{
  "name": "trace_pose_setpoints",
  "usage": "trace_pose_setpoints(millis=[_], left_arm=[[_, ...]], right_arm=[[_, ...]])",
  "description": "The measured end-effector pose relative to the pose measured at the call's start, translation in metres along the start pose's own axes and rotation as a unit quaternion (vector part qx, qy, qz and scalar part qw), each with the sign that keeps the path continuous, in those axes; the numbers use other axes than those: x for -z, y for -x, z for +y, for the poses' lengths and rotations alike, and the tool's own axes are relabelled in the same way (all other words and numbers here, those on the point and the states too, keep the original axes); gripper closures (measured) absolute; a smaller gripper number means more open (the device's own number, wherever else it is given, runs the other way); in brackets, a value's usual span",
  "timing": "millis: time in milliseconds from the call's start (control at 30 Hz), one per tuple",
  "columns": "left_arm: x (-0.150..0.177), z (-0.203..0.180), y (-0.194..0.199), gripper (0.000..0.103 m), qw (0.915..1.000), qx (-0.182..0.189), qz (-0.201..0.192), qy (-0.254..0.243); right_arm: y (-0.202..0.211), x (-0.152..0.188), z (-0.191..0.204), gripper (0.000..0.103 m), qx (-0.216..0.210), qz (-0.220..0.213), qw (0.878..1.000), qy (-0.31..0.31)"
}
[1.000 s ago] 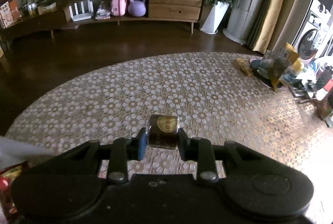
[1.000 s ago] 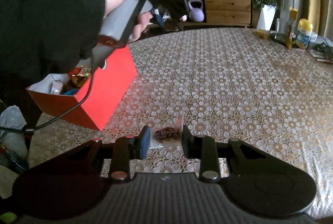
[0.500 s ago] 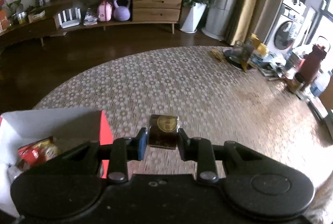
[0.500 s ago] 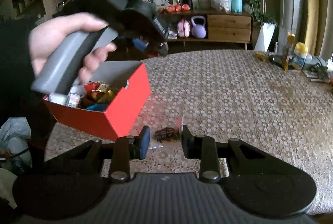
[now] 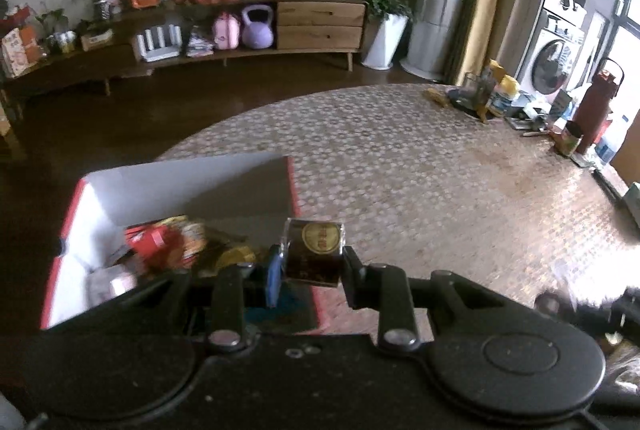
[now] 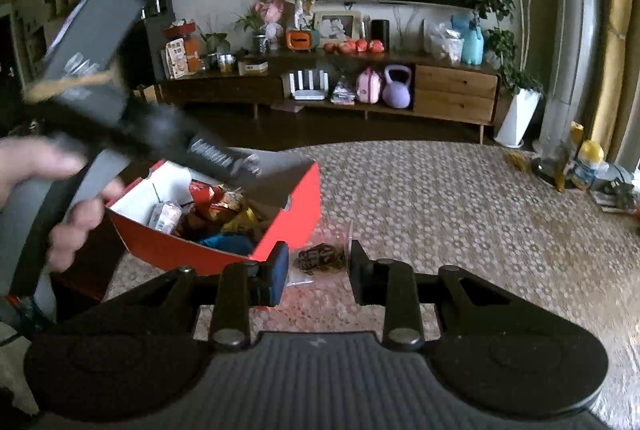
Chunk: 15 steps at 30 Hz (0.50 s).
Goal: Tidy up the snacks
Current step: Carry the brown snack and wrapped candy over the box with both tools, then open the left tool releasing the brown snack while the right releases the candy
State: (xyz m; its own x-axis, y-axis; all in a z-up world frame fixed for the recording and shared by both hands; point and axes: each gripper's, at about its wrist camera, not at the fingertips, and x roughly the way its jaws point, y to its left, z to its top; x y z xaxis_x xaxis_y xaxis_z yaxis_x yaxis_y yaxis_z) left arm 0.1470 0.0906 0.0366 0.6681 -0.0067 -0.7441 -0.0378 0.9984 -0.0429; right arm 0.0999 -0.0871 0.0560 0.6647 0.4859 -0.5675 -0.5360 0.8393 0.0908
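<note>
My left gripper (image 5: 310,266) is shut on a small brown snack with a round gold label (image 5: 316,246), above the near right corner of a red box (image 5: 180,186). The box is white inside and holds several wrapped snacks (image 5: 168,242). In the right wrist view the same red box (image 6: 296,206) stands on the patterned tablecloth (image 6: 460,214), with a hand (image 6: 60,206) holding the blurred left gripper (image 6: 240,166) over it. My right gripper (image 6: 318,262) is shut on a clear-wrapped brown snack packet (image 6: 320,256), just right of the box.
Bottles, jars and a dark red flask (image 5: 596,110) crowd the table's far right edge. A yellow-capped container (image 6: 588,158) stands there too. Beyond the table are dark floor and a long wooden sideboard (image 5: 320,22) with a purple kettlebell.
My left gripper has swung left with the brown snack, bringing the red box under it. My right gripper has risen with its packet, and the box interior shows more.
</note>
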Motion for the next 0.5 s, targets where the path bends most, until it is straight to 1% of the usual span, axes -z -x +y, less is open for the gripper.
trace_pose_setpoints(millis=[100,267,400,500], left_arm=[[0.011,0.016,0.011,0.075,0.9999,-0.011,-0.008,-0.003],[0.024,0.039,0.023,0.075,0.9998,-0.018,-0.013,-0.001],[0.029,0.057,0.023,0.075,0.9995,-0.028,-0.012,0.001],[0.032,0.076,0.018,0.075,0.9993,-0.035,-0.008,0.013]], right_arm=[[-0.010,-0.007,0.012,0.073,-0.004,0.000,1.000,0.007],[-0.035,-0.018,0.030,0.072,-0.011,0.006,1.000,0.019],[-0.062,-0.027,0.042,0.072,-0.020,0.014,0.999,0.023],[-0.086,-0.031,0.052,0.072,-0.023,0.025,0.999,0.026]])
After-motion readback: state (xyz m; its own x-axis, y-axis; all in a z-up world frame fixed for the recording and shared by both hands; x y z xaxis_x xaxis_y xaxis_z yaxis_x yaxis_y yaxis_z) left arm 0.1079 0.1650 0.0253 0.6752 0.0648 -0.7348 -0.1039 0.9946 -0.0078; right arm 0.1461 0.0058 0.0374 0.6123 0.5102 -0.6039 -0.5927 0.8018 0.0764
